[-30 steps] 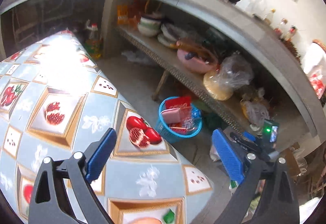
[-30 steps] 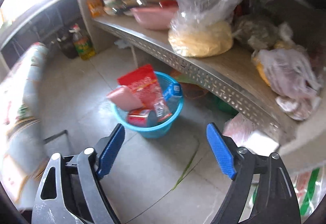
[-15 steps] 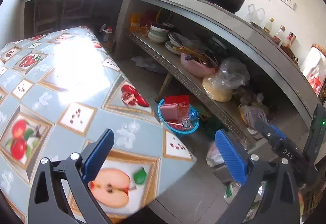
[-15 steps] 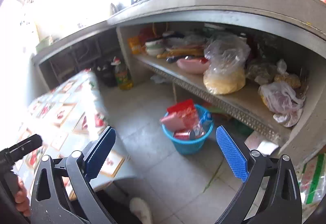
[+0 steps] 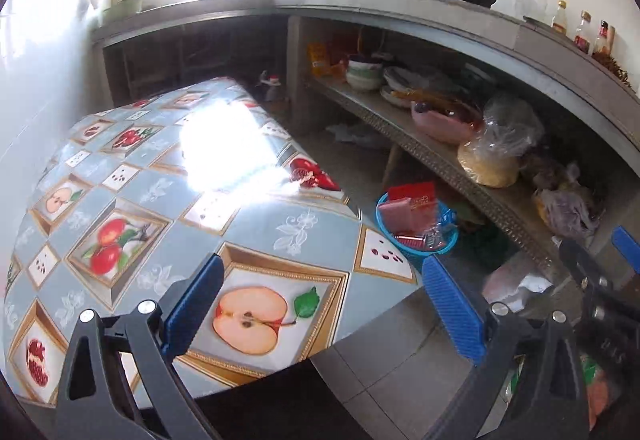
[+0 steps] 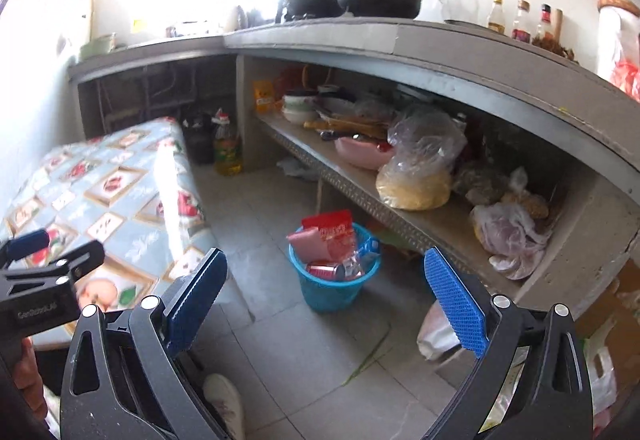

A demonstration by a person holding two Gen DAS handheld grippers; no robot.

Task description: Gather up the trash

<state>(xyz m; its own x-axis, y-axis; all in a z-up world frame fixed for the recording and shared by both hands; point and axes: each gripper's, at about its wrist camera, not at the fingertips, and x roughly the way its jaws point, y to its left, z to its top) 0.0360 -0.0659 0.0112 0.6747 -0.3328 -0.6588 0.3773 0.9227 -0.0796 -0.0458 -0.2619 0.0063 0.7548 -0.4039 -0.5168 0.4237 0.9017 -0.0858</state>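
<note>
With both my left gripper (image 5: 320,310) and right gripper (image 6: 326,304) spread wide and empty, I judge the light, crinkly wrappers in the blue basket (image 6: 335,290) on the floor best pinched by an edge

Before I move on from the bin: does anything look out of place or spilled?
The small blue plastic basket on the floor is overfilled: a red wrapper and pink packet stick up above its rim. A crumpled clear bag lies loose on the tiles nearby. Nothing looks spilled.
</note>
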